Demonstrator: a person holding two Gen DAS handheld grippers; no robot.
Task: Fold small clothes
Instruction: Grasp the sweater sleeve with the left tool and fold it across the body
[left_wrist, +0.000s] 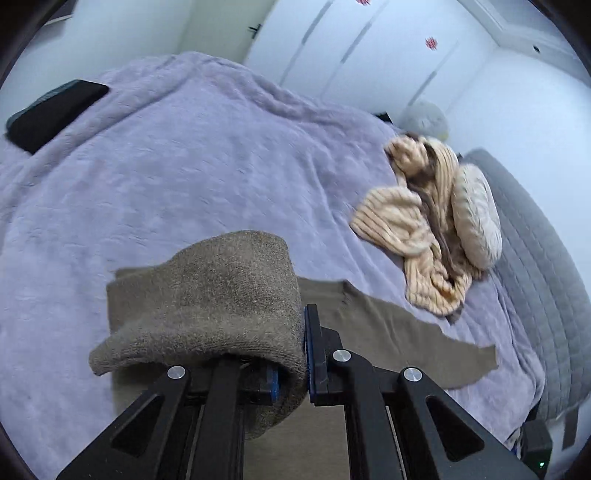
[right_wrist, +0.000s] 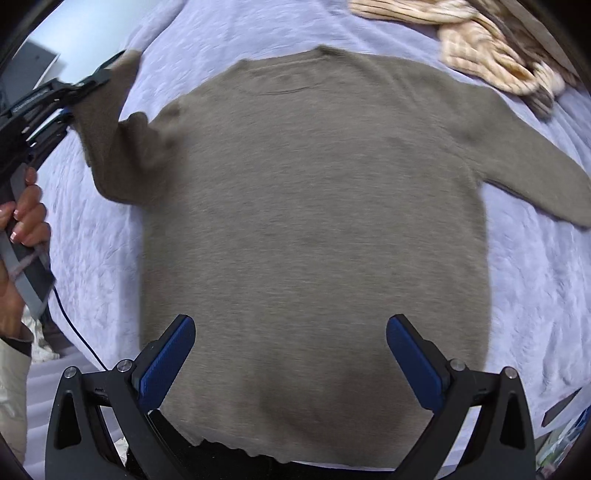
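A taupe knit sweater (right_wrist: 314, 221) lies flat on the lavender blanket (right_wrist: 535, 295), with its neck far from me and its hem near. My left gripper (left_wrist: 295, 354) is shut on the cuff end of the sweater's left sleeve (left_wrist: 221, 295). The sleeve is lifted off the bed and drapes over the gripper's left finger. In the right wrist view that gripper (right_wrist: 92, 79) sits at the upper left, holding the raised sleeve (right_wrist: 110, 147). My right gripper (right_wrist: 290, 332) hangs open over the sweater's lower body, nothing between its blue pads (right_wrist: 166, 362). The right sleeve (right_wrist: 535, 177) lies spread out.
A crumpled cream striped garment (left_wrist: 417, 221) and a pale pillow (left_wrist: 476, 214) lie at the bed's far right. A black flat object (left_wrist: 51, 114) rests on the blanket's far left. White wardrobe doors (left_wrist: 369, 55) stand behind. A person's hand (right_wrist: 26, 218) grips the left handle.
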